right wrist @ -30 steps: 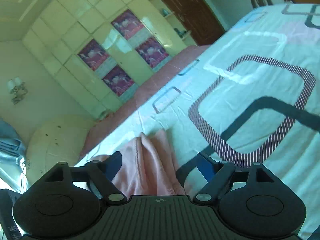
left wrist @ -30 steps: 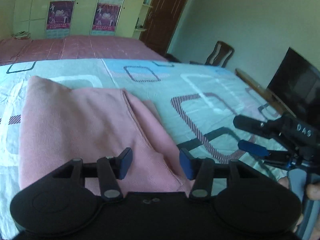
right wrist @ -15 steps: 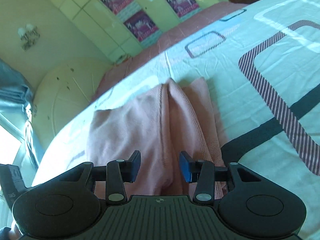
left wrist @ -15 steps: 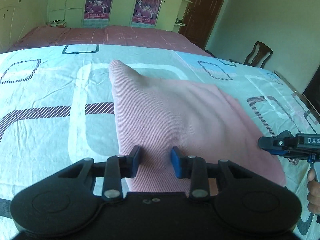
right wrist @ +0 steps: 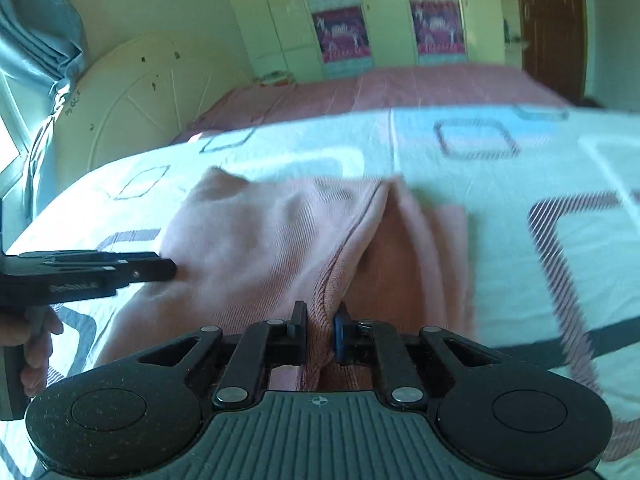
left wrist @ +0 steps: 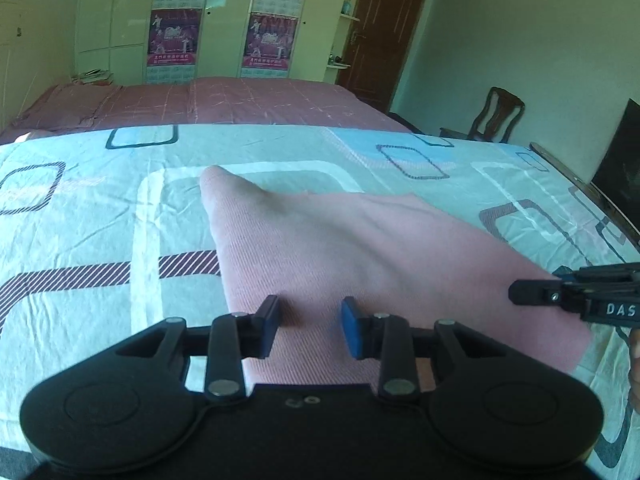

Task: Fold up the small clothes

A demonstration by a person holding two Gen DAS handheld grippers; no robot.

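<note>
Pink ribbed knit garment (left wrist: pixel 360 248) lies on the patterned bedsheet (left wrist: pixel 100 208). Right gripper (right wrist: pixel 320 330) clamped on its folded edge. Left gripper (left wrist: pixel 310 326) jaws apart over near hem, holding nothing.

We look out from just behind each pair of tongs, low and close over the patterned white bedsheet (left wrist: pixel 100 240). Our left wrist view faces ahead across the pink ribbed knit garment (left wrist: pixel 360 248) toward the yellow wardrobe doors with posters (left wrist: pixel 224 20). Our right wrist view faces the same wardrobe (right wrist: pixel 384 20), nearer the cloth (right wrist: pixel 260 240). Both views share the garment, sheet, and each other's tongs at the side.
</note>
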